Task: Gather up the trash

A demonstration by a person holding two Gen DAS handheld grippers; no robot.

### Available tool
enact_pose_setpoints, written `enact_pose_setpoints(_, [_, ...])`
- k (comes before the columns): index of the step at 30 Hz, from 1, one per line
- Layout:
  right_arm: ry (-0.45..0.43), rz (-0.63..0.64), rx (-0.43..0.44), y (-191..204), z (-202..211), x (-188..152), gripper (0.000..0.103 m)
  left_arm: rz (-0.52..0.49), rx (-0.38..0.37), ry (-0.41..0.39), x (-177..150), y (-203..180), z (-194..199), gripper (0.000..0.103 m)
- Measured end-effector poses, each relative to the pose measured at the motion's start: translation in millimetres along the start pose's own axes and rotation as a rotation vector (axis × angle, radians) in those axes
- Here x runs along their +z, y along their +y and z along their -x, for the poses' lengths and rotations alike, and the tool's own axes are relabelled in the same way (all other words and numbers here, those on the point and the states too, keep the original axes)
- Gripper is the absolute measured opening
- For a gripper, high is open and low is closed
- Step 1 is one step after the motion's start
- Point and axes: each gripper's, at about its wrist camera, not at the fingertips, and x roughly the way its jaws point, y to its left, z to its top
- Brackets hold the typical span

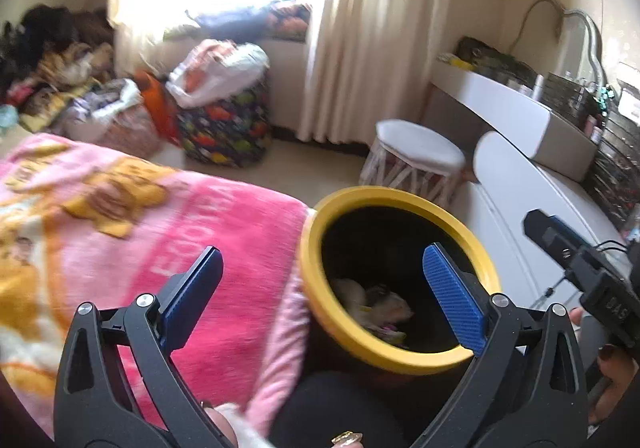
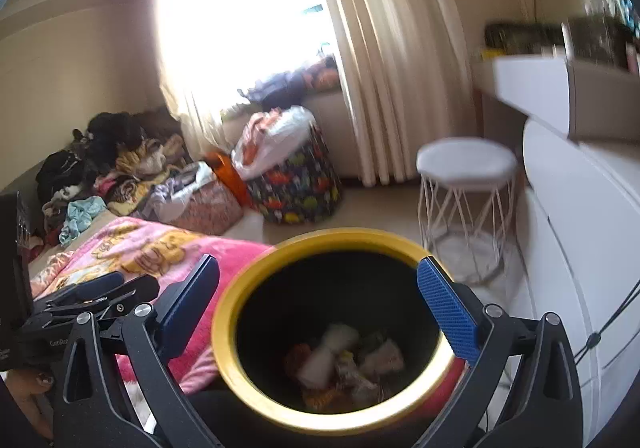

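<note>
Right wrist view: right gripper (image 2: 320, 312) jaws spread wide, empty, above yellow-rimmed bin (image 2: 228, 332) holding crumpled trash (image 2: 344, 364). Left gripper (image 1: 324, 300) likewise released, beside pink blanket (image 1: 224, 232).

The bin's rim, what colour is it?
Yellow. The bin's rim rings a black inside, clearest in the right wrist view.

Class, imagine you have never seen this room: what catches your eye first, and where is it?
The yellow-rimmed black bin, close below the open right gripper, with crumpled trash at its bottom. Next, the bright pink blanket left of the bin, under the open left gripper. Behind, a glaring window.
</note>
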Motion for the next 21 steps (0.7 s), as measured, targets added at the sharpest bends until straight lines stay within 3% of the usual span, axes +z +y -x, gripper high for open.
enact_pose_setpoints(9, [-0.154, 0.072, 0.008, 21.1, 23.8, -6.9, 0.097, -0.021, 0.09, -0.133, -12.4, 5.5, 52.3, 0.092])
enact_pose_setpoints(21, [-0.173, 0.096, 0.005, 24.7, 28.8, -8.4, 0.097, 0.007, 0.087, -0.148, -16.9, 10.6, 59.1, 0.092])
